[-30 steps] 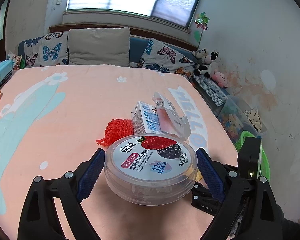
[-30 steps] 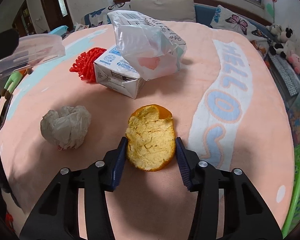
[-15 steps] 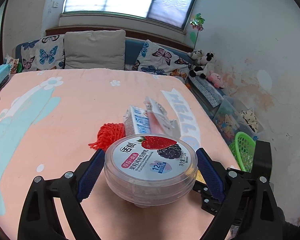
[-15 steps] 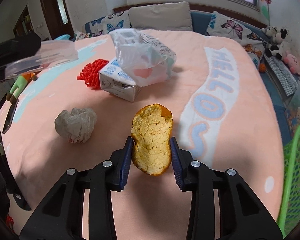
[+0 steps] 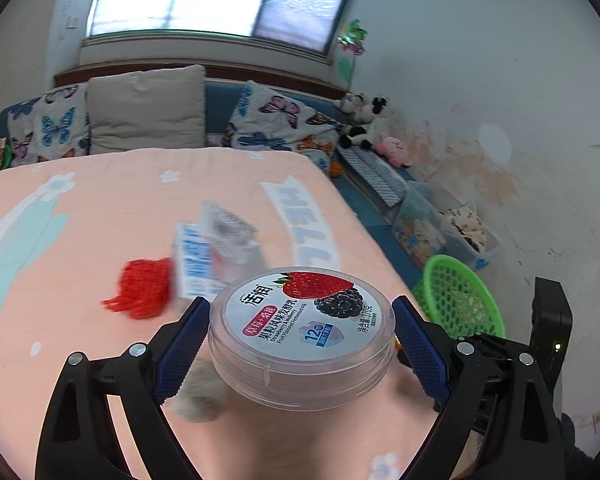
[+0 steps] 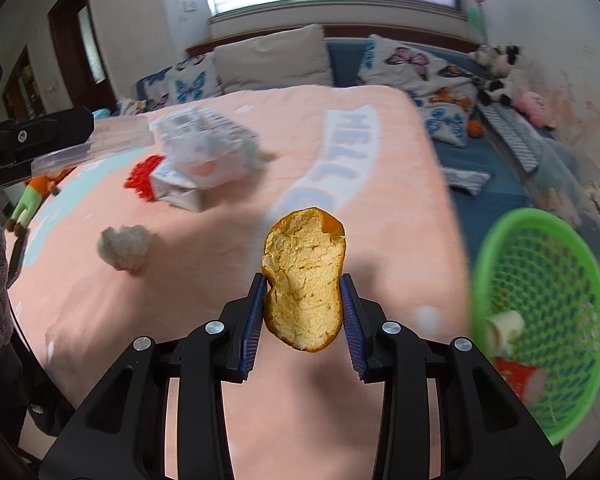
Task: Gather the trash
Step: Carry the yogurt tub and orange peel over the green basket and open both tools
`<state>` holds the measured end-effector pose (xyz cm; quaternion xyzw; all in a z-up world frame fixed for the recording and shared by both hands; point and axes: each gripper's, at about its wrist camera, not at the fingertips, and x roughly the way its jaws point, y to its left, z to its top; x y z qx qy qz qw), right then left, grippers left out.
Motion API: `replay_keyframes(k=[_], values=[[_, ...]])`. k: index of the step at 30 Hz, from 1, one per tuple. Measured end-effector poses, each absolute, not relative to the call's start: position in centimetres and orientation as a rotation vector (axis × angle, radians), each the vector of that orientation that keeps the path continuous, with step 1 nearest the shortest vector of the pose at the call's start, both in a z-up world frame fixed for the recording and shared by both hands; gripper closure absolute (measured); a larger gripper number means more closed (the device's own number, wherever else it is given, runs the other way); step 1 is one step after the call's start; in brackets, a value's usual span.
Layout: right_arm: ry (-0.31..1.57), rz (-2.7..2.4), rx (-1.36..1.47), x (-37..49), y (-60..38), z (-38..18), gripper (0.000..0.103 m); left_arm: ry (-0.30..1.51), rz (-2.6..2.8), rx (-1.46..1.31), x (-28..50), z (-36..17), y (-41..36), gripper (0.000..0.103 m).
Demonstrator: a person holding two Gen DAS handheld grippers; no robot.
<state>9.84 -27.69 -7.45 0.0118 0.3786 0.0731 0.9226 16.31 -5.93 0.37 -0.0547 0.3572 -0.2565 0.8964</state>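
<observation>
My left gripper (image 5: 300,340) is shut on a round clear yogurt tub (image 5: 300,332) with a strawberry label, held above the pink bed cover (image 5: 100,220). The right gripper (image 6: 303,312) is shut on a piece of orange peel (image 6: 304,276), lifted off the cover. A green mesh basket (image 6: 540,312) stands to the right of the bed, with a paper cup and a red wrapper inside; it also shows in the left wrist view as the basket (image 5: 458,300). On the cover lie a milk carton (image 6: 180,192), a plastic bag (image 6: 208,148), a red mesh sleeve (image 5: 144,288) and a crumpled tissue (image 6: 124,246).
Butterfly pillows (image 5: 276,120) and a beige cushion (image 5: 146,108) line the bed's far end. Plush toys (image 5: 364,120) and clear storage boxes (image 5: 432,224) sit along the stained right wall. A green and orange toy (image 6: 32,200) lies at the bed's left edge.
Both grippers rose and swung right towards the green basket, which has come into view. The right jaws pinched the orange peel narrower and lifted it off the cover.
</observation>
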Motion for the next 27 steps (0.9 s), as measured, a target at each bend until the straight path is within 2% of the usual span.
replay_keyframes(k=[10,21,27], values=[[0.78,-0.05,0.063,6.8,-37.8,-7.2,0.065,0.75,-0.656,-0.059,16.0,1.0,-14.0,0.015],[0.817,-0.173,0.166,6.2,-46.0,-9.6,0.062,0.766,-0.731,0.002,16.1,1.3,-21.0,0.015],[0.811,-0.19,0.203,5.7,-47.6,-9.9,0.05,0.779,-0.762,0.027,16.4,1.2,-24.1,0.015]])
